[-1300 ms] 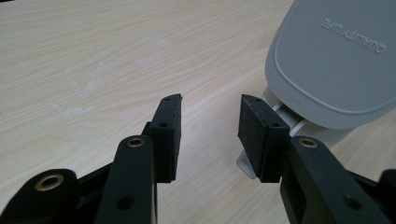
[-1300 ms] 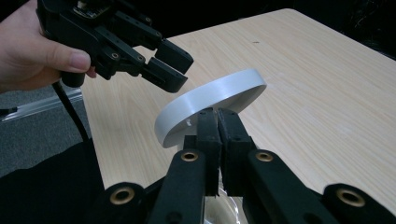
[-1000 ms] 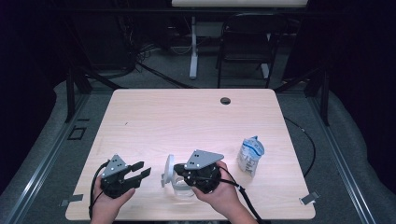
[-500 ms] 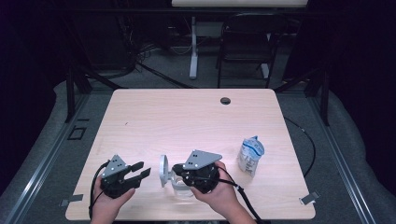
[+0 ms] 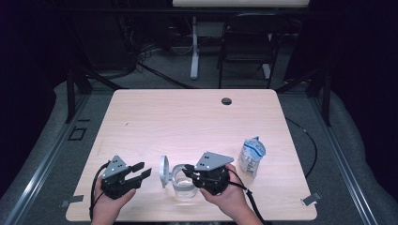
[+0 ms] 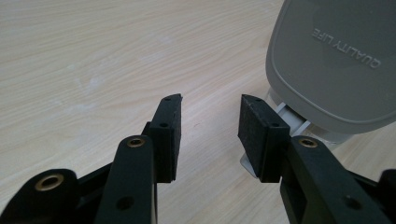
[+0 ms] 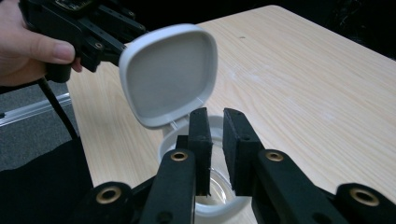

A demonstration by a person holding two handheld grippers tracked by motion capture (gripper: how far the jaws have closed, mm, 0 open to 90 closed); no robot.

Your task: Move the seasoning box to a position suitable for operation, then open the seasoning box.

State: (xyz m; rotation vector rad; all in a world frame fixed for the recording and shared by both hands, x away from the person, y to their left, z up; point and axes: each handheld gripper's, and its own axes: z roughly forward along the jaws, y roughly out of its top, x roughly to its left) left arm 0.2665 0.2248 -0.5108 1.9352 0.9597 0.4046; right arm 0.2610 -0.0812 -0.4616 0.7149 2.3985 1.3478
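At the bottom of the high view two forearms come up onto the pale wooden table [image 5: 187, 117]. The left hand [image 5: 107, 202] grips the black left gripper [image 5: 141, 170] in the lower left of the frame, pointed rightward toward the lid; in the left gripper view its jaws stand well apart with only bare wood between them, holding nothing. The right hand [image 5: 224, 194] holds the black right gripper [image 5: 185, 169], topped by a grey three-cornered plate, just right of the frame's bottom centre and aimed leftward over the jar. In the right gripper view its jaws sit close together with a narrow gap, straddling the near rim of the jar; whether the pads actually pinch the rim I cannot tell.

The small clear glass jar with a white collar [image 5: 184, 185] stands near the table's front edge, between the two grippers. Its grey rounded-square hinged lid [image 5: 163, 170] is flipped open and stands nearly upright on the jar's left side. In the left gripper view the lid's outer face fills the upper right, embossed with "QUALITY LIFE".

A crumpled clear plastic water bottle with a blue-and-white label [image 5: 251, 157] stands right of the right hand.
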